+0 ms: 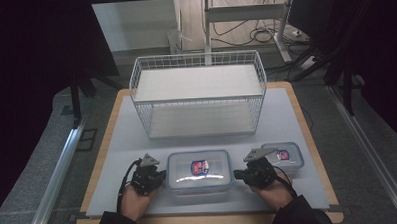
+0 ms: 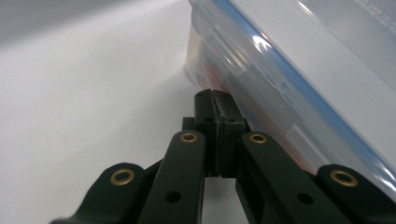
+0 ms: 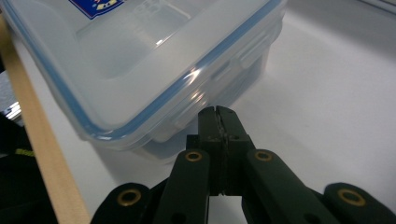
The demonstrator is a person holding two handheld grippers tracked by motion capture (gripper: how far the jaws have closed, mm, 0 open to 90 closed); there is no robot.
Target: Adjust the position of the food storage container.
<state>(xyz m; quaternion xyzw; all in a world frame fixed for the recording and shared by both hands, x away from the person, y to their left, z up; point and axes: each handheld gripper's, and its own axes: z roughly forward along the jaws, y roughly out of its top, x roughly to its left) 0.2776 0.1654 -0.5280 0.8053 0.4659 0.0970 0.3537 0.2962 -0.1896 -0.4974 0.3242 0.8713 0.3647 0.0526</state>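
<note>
A large clear box with a blue-edged lid and a sticker sits at the table's front middle. My left gripper is at its left side and my right gripper at its right side. In the left gripper view the gripper is shut, with its tips against the box's lower wall beside a lid latch. The right gripper view shows that gripper shut too, its tips just under a side latch of the box. Neither holds anything between its jaws.
A smaller lidded box lies just right of my right hand. A white wire basket rack stands at the back of the white mat. The table's wooden front edge runs close to the large box.
</note>
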